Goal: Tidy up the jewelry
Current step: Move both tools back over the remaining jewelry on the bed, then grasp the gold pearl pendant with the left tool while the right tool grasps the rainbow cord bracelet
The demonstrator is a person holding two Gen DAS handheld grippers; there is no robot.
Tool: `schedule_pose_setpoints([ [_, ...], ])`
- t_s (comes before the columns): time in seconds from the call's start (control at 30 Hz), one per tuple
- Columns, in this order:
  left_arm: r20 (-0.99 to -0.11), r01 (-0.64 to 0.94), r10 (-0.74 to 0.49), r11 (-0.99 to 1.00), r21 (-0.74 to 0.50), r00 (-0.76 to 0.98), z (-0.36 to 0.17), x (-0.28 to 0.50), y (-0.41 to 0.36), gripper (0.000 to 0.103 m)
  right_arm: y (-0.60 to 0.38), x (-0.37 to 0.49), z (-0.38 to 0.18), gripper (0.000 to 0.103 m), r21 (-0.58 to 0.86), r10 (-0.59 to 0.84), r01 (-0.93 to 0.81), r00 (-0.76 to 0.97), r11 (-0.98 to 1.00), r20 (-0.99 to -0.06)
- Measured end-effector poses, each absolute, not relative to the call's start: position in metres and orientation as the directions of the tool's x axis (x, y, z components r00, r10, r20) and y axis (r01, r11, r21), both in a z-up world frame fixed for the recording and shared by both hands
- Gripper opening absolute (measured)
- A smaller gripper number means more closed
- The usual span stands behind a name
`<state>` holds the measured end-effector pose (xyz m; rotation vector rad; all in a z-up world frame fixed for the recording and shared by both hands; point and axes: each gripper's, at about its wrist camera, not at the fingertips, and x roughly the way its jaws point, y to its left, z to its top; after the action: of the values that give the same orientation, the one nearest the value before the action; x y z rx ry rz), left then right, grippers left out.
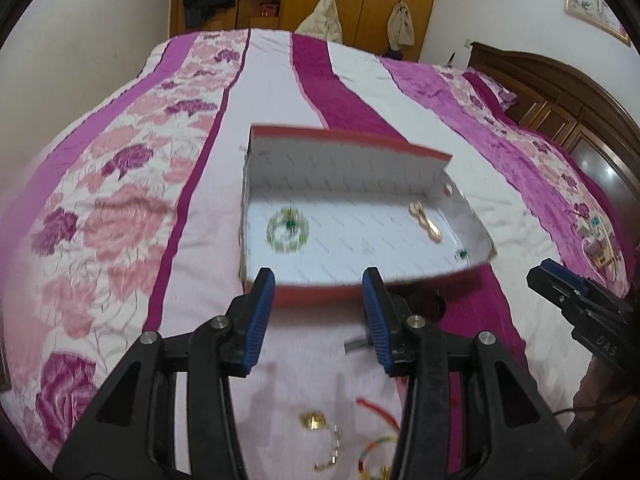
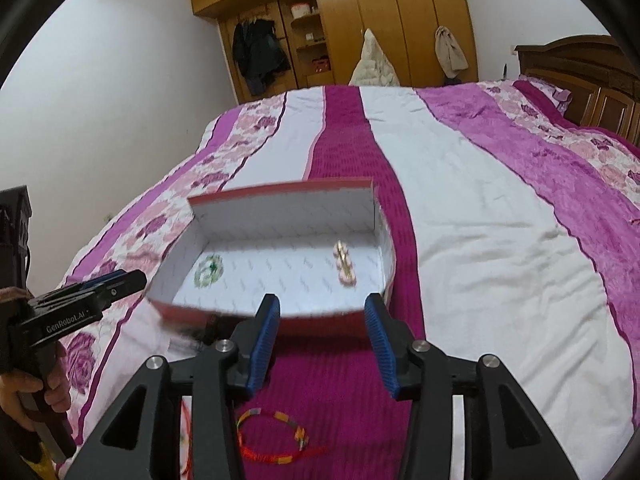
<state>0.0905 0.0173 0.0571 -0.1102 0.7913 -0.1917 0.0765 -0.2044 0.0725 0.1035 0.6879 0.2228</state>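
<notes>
Currently both the left gripper (image 1: 318, 320) and right gripper (image 2: 326, 346) hang apart and empty; the woven bracelet (image 2: 276, 436) at six o'clock could snag, its thin cord slipping from the pads short of the box (image 2: 280, 216).

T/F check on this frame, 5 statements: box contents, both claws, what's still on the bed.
1. The box holds a green bead bracelet and a gold piece. True.
2. The left claw is shut on a bracelet. False: it is open and holds nothing.
3. A multicolour cord bracelet lies on the bed outside the box, below the right claw. True.
4. The box is closed with a lid. False: it is open on top, its white inside showing.
5. The right claw is open and empty. True.
</notes>
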Motion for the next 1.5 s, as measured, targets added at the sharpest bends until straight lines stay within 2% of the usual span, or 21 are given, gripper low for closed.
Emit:
schedule_pose_setpoints([
  [0.7, -0.815, 0.094, -0.237, 0.971, -0.222, 0.528, -0.002, 0.052, 0.023, 0.037, -0.192, 0.044, 0.017, 0.048, 0.138, 0.234, -0.204, 0.594, 0.969, -0.770],
  [1.1, -0.834, 0.113, -0.220, 0.975, -0.189, 0.506, -0.019, 0.051, 0.013, 0.036, -0.180, 0.048, -0.011, 0.044, 0.139, 0.242, -0.232, 0.512, 0.963, -0.824],
  [1.17, -0.833, 0.139, -0.222, 0.975, -0.176, 0.506, -0.022, 0.051, 0.011, 0.033, -0.178, 0.049, -0.015, 0.043, 0.134, 0.239, -0.234, 0.511, 0.963, -0.826],
  [1.23, -0.831, 0.156, -0.224, 0.974, -0.167, 0.509, -0.023, 0.051, 0.010, 0.025, -0.177, 0.051, -0.018, 0.042, 0.139, 0.242, -0.232, 0.508, 0.963, -0.827],
  [1.37, -0.823, 0.166, -0.238, 0.970, -0.176, 0.516, -0.025, 0.050, 0.010, 0.019, -0.176, 0.051, -0.020, 0.040, 0.138, 0.243, -0.235, 0.515, 0.962, -0.822],
  [1.47, -0.819, 0.167, -0.249, 0.968, -0.189, 0.516, -0.025, 0.050, 0.011, 0.010, -0.177, 0.049, -0.021, 0.032, 0.134, 0.241, -0.234, 0.523, 0.963, -0.817],
  [1.5, -0.819, 0.165, -0.251, 0.967, -0.193, 0.515, -0.025, 0.049, 0.012, 0.010, -0.177, 0.049, -0.021, 0.024, 0.134, 0.241, -0.234, 0.524, 0.963, -0.817],
])
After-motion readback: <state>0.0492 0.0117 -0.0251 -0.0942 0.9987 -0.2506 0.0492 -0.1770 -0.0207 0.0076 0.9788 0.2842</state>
